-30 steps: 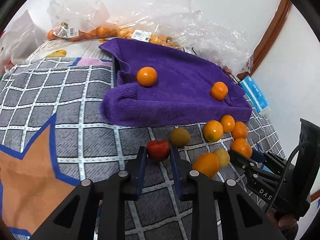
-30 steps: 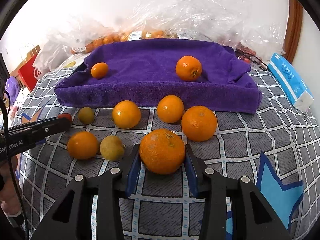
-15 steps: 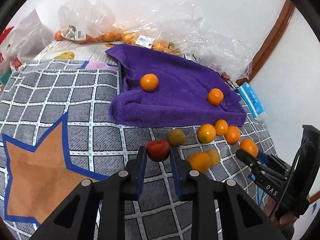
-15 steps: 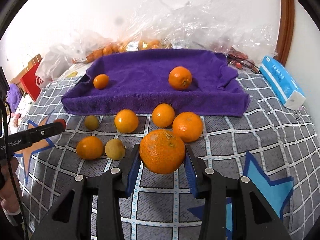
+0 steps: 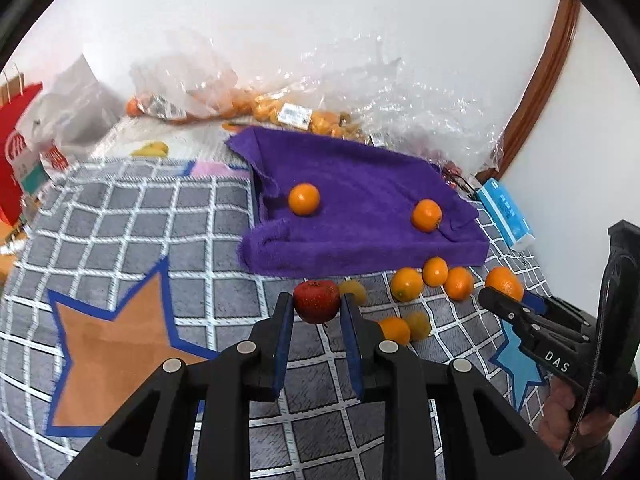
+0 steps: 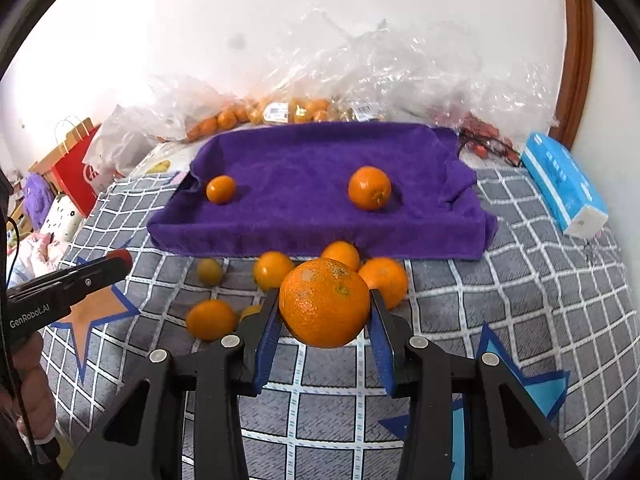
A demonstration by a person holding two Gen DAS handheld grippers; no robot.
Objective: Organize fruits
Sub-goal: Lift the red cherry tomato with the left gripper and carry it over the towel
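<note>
A: Left wrist view first. What does the left tool (image 5: 316, 312) have?

B: Its blue pads are closed tight on a small red fruit (image 5: 316, 301), held up off the checked bedspread (image 5: 160, 220). Behind it a purple towel (image 5: 360, 208) lies toward the far edge of the bed, with two oranges on it: one near its left end (image 5: 304, 199), one near its right end (image 5: 427, 215).

A: And the loose fruit?

B: A cluster of oranges (image 5: 432, 282) sits on the bedspread just off the towel's near edge, toward its right end. The right tool (image 5: 508, 300) shows at the right, gripping a large orange (image 5: 504, 283), with a hand (image 5: 576, 420) on its handle.

A: Now the right wrist view.

B: The right tool (image 6: 325, 314) is clamped on the large orange (image 6: 324, 304), its jaws partly apart to fit it, clear of the bedspread (image 6: 540, 300). The purple towel (image 6: 304, 184) carries the same two oranges, left (image 6: 221, 189) and right (image 6: 369, 188). Loose oranges (image 6: 273, 270) lie along its near edge. The left tool (image 6: 116, 262) reaches in from the left, the red fruit (image 6: 119, 256) at its tip. Clear plastic bags (image 6: 360, 80) line the far edge by the wall.
</note>
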